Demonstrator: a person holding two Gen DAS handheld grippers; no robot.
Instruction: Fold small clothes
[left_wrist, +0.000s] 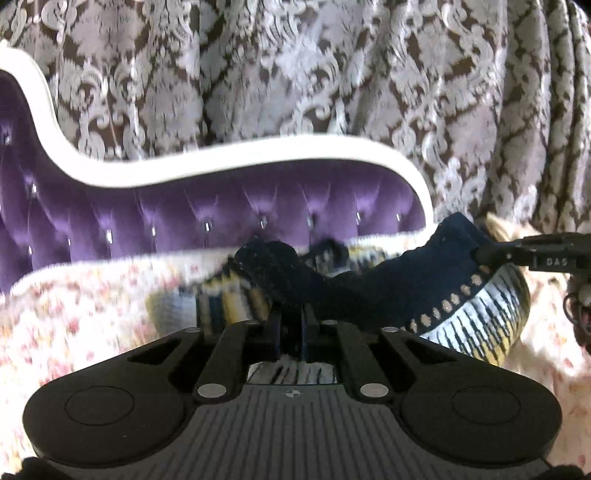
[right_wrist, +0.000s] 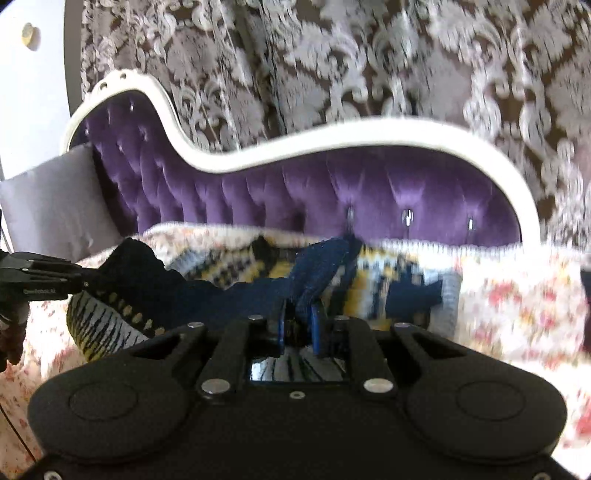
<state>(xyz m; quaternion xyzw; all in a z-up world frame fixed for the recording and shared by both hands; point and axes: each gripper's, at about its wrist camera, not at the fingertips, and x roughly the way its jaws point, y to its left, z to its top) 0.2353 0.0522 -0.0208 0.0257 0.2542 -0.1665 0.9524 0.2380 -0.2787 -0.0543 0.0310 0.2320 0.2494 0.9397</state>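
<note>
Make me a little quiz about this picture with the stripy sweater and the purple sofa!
1. True or false: both grippers are pinching the sweater.
2. What colour is the tufted sofa back?
3. The sweater lies on: A) bare wood B) a flowery cover C) a green towel.

Key:
1. True: the left gripper and the right gripper each hold a navy edge.
2. Purple.
3. B.

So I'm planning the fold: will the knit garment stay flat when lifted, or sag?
Likely floppy: the knit garment droops between the left gripper and right gripper. Probably not slippery, since the yarn looks coarse. It seems light, bunching loosely over the bedspread.
</note>
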